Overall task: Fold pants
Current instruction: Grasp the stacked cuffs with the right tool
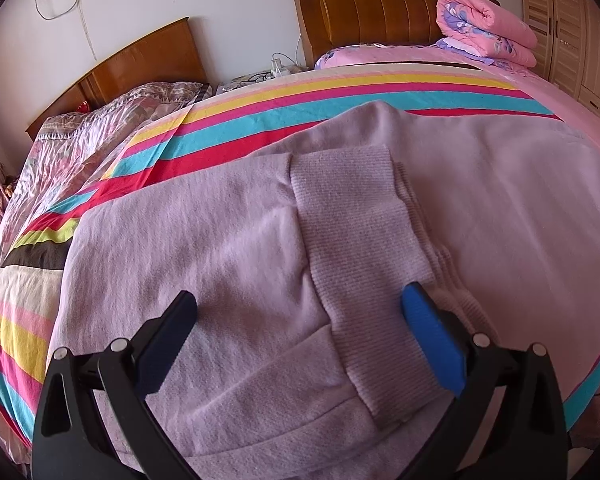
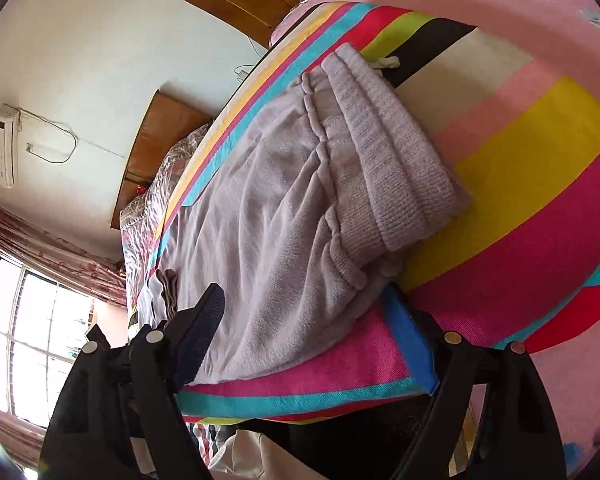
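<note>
Two grippers occupy the foreground, one per view. Left gripper (image 1: 298,316): jaws spread wide above the lilac fleece pants (image 1: 228,248), with a ribbed cuff (image 1: 352,240) lying between the pads; neither pad presses on the cloth. Right gripper (image 2: 304,320): jaws apart, straddling the near edge of the pants and the striped blanket (image 2: 520,168) beneath; whether the pads touch the fabric cannot be told. One pair of pants lies spread across the blanket on the bed, its ribbed waistband (image 2: 388,160) towards the yellow stripe. Two wooden headboards (image 1: 376,12) stand against one white wall. One rolled pink quilt (image 1: 488,28) rests near the larger headboard.
</note>
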Motion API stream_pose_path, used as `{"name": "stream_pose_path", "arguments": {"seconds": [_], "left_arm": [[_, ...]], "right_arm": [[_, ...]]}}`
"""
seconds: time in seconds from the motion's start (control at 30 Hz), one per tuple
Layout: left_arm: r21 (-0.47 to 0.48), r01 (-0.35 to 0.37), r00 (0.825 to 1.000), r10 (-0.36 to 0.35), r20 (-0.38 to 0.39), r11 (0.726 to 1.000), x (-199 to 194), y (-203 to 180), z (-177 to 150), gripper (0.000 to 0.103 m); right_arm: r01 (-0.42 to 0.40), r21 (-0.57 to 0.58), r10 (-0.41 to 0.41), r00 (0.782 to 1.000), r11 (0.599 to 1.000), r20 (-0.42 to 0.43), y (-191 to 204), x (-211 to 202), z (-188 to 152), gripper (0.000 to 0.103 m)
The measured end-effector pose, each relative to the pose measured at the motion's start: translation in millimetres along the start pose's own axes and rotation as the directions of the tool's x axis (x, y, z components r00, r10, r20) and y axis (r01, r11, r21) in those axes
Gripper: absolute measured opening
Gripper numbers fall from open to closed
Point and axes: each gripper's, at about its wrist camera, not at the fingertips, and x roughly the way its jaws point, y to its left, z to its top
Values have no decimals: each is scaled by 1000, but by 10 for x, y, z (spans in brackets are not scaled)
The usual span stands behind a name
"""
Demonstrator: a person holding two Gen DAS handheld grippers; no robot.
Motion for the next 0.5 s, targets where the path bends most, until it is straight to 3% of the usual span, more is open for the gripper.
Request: {"name": "stream_pose_path", "arguments": {"seconds": [0.07, 0.13, 0.3, 0.43, 0.5], "left_arm": [[0, 1, 1000, -1, 1, 1000, 1, 2, -5, 102], [-1, 1, 1000, -1, 1, 1000, 2, 4, -6, 102], [-13, 14, 1000, -14, -5, 1000, 9, 23, -10, 102], [-11, 12, 1000, -12, -6, 1000, 9, 28, -6, 102], [-14, 18, 1000, -18, -5, 1000, 10, 30, -5, 102]], "right_arm": [[24, 36, -25, 999, 999, 40, -42, -36, 26, 72], [12, 39, -14, 999, 999, 42, -27, 3, 55, 78], [20, -61, -23, 998, 998, -54, 211, 173, -2, 76], [38, 23, -39, 999, 999, 16, 178, 152, -7, 69], [93, 0, -93, 995, 996, 33, 281, 173, -72, 74]]}}
